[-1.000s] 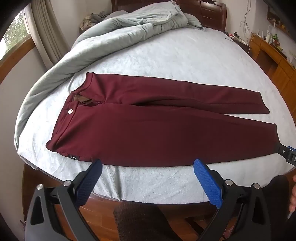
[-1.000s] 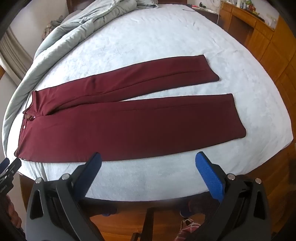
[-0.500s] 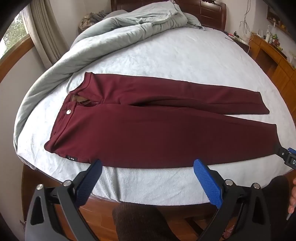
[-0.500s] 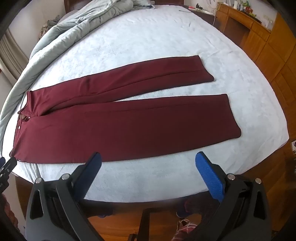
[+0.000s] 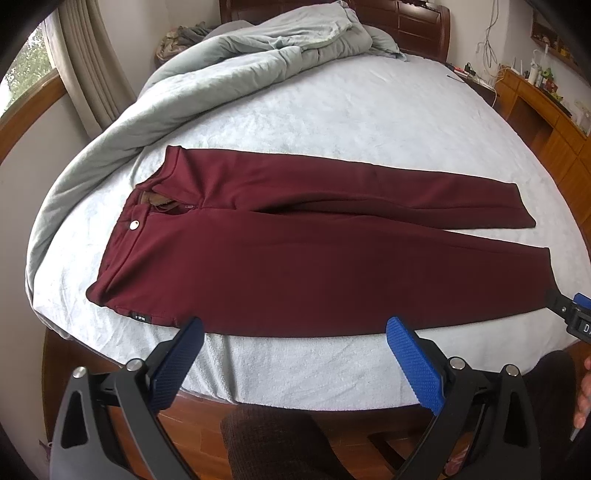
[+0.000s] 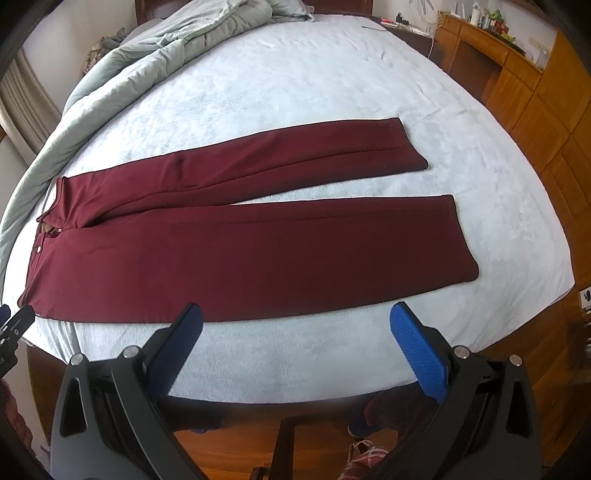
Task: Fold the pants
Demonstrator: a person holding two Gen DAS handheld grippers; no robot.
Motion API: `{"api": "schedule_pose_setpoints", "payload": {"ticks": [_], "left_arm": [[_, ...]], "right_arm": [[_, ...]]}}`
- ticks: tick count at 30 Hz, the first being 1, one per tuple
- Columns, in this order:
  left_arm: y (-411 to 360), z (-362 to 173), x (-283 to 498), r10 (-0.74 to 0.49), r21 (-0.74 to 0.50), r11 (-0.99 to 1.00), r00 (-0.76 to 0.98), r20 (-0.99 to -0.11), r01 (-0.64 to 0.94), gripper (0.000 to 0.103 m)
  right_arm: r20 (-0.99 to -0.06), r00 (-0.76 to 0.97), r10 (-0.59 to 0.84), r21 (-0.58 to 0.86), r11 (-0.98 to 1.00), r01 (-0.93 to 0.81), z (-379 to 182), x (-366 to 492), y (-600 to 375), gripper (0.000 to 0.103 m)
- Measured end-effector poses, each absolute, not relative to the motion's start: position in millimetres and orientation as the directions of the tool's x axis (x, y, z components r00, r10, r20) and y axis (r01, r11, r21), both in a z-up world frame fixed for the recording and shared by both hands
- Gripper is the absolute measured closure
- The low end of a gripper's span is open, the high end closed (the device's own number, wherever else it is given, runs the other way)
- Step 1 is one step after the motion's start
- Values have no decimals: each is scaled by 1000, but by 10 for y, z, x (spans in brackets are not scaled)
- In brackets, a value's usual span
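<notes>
A pale blue bed [image 5: 369, 110] is filling the room. A grey-green quilt [image 5: 207, 70] is lying bunched along its far left edge, trailing toward the dark wooden headboard [image 5: 421, 22]. Beige curtains [image 5: 85, 62] are hanging left of the bed; wooden cabinets [image 6: 535, 92] are standing to its right.

pants [image 5: 314, 254] lie flat across the near part of the bed [image 5: 369, 118], waistband left, legs right; a duvet [image 5: 229, 70] is bunched along the far left edge
</notes>
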State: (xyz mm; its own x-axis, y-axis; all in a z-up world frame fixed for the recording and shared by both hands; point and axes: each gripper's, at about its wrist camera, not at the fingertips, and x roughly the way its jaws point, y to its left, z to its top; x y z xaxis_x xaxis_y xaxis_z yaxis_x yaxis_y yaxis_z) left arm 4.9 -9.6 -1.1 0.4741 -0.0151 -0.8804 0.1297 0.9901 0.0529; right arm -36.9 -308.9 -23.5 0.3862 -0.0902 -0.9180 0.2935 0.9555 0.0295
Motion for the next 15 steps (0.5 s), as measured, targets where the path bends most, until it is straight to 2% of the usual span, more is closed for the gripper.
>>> {"api": "schedule_pose_setpoints", "payload": {"ticks": [15], "left_arm": [[-90, -1, 50, -25, 45, 990, 475, -880, 136, 4]], "right_arm": [[-919, 382, -94, 25, 955, 296, -237, -362, -3059, 2]]}}
